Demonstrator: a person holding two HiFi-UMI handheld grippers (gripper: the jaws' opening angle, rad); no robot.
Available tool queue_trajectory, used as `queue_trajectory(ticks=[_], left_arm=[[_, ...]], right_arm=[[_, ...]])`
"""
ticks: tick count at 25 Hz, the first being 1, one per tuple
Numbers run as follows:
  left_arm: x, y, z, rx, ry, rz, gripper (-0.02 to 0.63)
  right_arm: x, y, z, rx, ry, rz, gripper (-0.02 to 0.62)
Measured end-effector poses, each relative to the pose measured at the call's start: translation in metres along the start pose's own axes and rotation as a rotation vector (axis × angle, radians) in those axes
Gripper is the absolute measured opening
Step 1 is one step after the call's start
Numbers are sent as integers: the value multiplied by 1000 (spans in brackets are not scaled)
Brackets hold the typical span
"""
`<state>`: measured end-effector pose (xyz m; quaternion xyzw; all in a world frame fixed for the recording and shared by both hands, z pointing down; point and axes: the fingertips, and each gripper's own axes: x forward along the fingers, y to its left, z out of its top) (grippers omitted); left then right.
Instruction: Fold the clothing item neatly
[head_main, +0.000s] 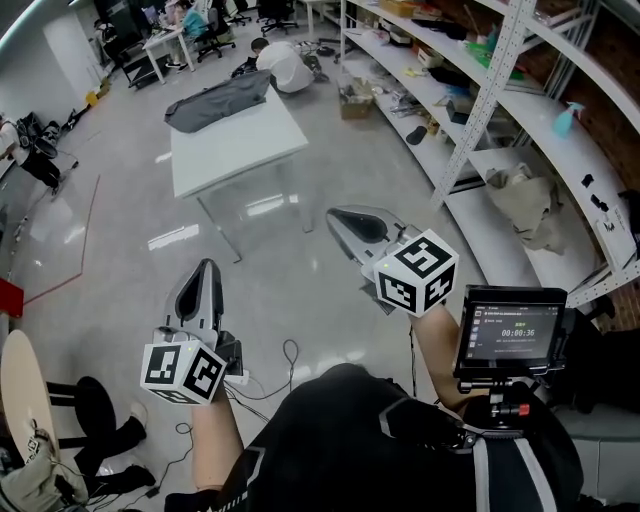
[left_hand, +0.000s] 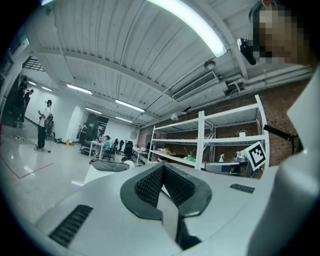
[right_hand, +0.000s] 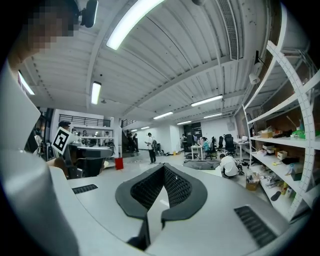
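A dark grey clothing item (head_main: 220, 102) lies crumpled at the far end of a white table (head_main: 240, 150), well ahead of me. The left gripper view shows the garment (left_hand: 109, 165) small in the distance, and the right gripper view shows it (right_hand: 202, 164) the same way. My left gripper (head_main: 207, 266) is held level over the floor, jaws shut with nothing between them (left_hand: 162, 168). My right gripper (head_main: 334, 215) is a little higher and to the right, also shut and empty (right_hand: 164, 168). Both are well short of the table.
A long white shelving rack (head_main: 480, 110) with clutter runs along the right. A person in white (head_main: 285, 65) crouches on the floor beyond the table. A screen (head_main: 512, 335) is mounted at my right side. Cables (head_main: 285, 360) lie on the floor, and a round table (head_main: 20, 395) stands at lower left.
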<state>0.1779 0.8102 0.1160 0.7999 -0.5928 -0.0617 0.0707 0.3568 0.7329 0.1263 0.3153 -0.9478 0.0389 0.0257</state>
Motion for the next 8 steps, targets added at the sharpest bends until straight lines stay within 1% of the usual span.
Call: queue_trajectory(ticks=[8], left_arm=[[-2, -8, -13, 37, 37, -15, 0]], right_arm=[[0, 5, -4, 1, 2, 11, 6]])
